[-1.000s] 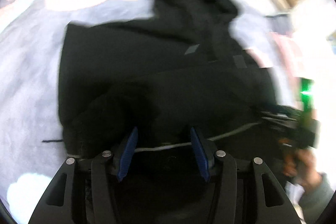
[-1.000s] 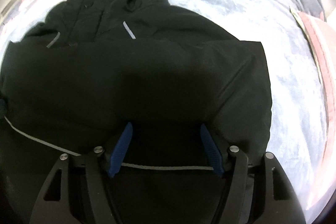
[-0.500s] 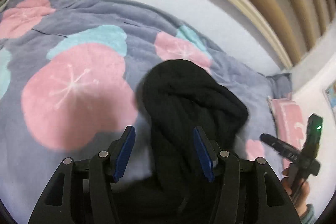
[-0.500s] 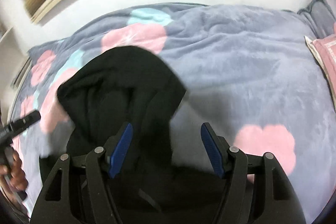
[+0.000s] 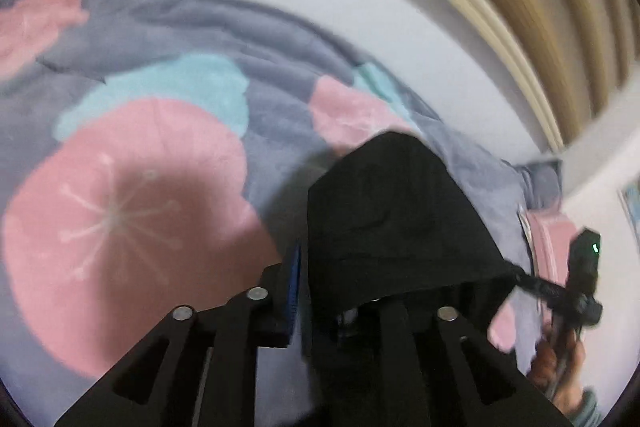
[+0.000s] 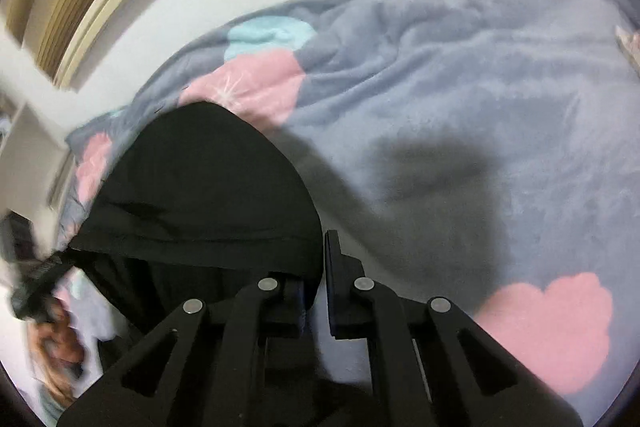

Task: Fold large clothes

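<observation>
Fleece bedding in grey-blue with pink and teal blossoms (image 5: 132, 195) fills the left, and above it hangs the black hooded padded jacket (image 5: 392, 219), lifted by its hood edge. The left gripper (image 5: 316, 279) is clamped on that edge, its far finger buried in cloth; the right gripper (image 6: 320, 279) pinches the hood's other corner. Such thin bites of slippery fabric could slide free as the heavy body swings, dumping the jacket in a heap and spoiling the fold.
</observation>
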Demonstrator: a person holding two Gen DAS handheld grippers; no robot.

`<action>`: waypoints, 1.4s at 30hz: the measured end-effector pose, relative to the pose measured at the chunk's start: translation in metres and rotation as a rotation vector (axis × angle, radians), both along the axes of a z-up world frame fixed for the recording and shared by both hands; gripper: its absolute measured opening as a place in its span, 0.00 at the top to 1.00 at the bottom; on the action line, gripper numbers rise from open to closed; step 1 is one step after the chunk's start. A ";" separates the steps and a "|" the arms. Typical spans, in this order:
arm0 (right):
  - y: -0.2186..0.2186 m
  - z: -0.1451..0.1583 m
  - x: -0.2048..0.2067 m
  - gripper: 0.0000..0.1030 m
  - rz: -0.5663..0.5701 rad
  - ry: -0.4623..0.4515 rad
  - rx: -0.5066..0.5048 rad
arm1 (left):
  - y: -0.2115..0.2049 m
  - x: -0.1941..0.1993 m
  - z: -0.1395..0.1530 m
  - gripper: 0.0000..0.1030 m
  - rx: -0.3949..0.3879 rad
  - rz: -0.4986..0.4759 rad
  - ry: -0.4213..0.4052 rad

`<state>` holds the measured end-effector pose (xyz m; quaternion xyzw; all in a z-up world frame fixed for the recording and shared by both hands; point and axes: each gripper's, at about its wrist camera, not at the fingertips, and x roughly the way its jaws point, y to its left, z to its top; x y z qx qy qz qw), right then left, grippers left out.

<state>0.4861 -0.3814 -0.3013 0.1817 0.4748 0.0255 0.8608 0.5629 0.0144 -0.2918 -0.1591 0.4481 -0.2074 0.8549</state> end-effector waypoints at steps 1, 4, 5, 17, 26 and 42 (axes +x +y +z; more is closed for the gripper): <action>0.004 -0.008 0.000 0.94 0.006 0.017 -0.038 | 0.000 -0.003 -0.006 0.60 0.043 0.011 0.013; 0.005 -0.071 0.015 0.92 0.006 0.173 -0.006 | -0.004 0.017 -0.069 0.49 0.165 0.007 0.173; 0.003 -0.076 0.016 0.91 0.002 0.180 0.009 | -0.006 0.021 -0.082 0.46 0.164 -0.003 0.178; 0.002 0.010 -0.037 0.59 0.166 0.058 -0.061 | 0.010 -0.050 0.001 0.45 0.180 -0.176 -0.011; 0.070 0.023 0.035 0.26 0.193 -0.036 -0.145 | -0.072 0.013 0.003 0.44 0.120 -0.170 -0.012; 0.082 0.007 0.023 0.29 0.254 -0.103 -0.094 | -0.058 -0.010 -0.064 0.44 0.089 -0.112 0.035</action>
